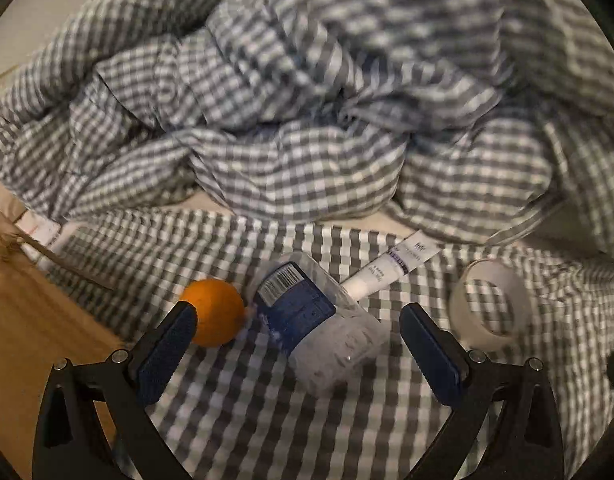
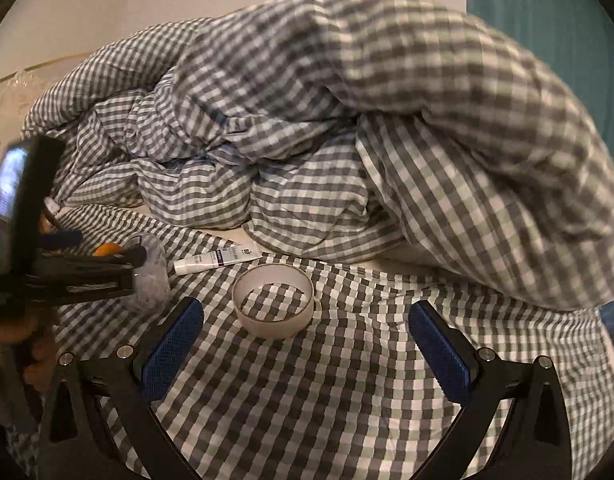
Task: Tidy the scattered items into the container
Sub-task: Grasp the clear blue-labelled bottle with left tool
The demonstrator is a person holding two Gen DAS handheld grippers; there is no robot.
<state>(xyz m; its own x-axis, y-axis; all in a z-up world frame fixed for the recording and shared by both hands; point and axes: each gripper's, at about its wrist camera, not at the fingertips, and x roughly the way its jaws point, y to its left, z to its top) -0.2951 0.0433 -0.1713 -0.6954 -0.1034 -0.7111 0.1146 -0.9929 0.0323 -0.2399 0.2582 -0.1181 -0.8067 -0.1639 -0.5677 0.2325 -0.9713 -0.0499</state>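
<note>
On a grey-checked bed sheet lie an orange (image 1: pixel 213 312), a clear plastic bottle with a dark blue label (image 1: pixel 315 316), a white tube (image 1: pixel 387 272) and a roll of clear tape (image 1: pixel 493 300). My left gripper (image 1: pixel 297 328) is open, low over the sheet, with the bottle lying between its fingers and the orange by its left finger. My right gripper (image 2: pixel 307 320) is open just in front of the tape roll (image 2: pixel 273 300). The tube (image 2: pixel 217 259) lies beyond it. The left gripper (image 2: pixel 87 264) shows at the left, over the bottle (image 2: pixel 153 276) and orange (image 2: pixel 107 249).
A bunched checked duvet (image 2: pixel 347 128) rises behind the items. A brown paper bag edge (image 1: pixel 31 312) sits at the left in the left wrist view. A teal curtain (image 2: pixel 547 20) hangs at the back right. The person's hand (image 2: pixel 35 360) holds the left gripper.
</note>
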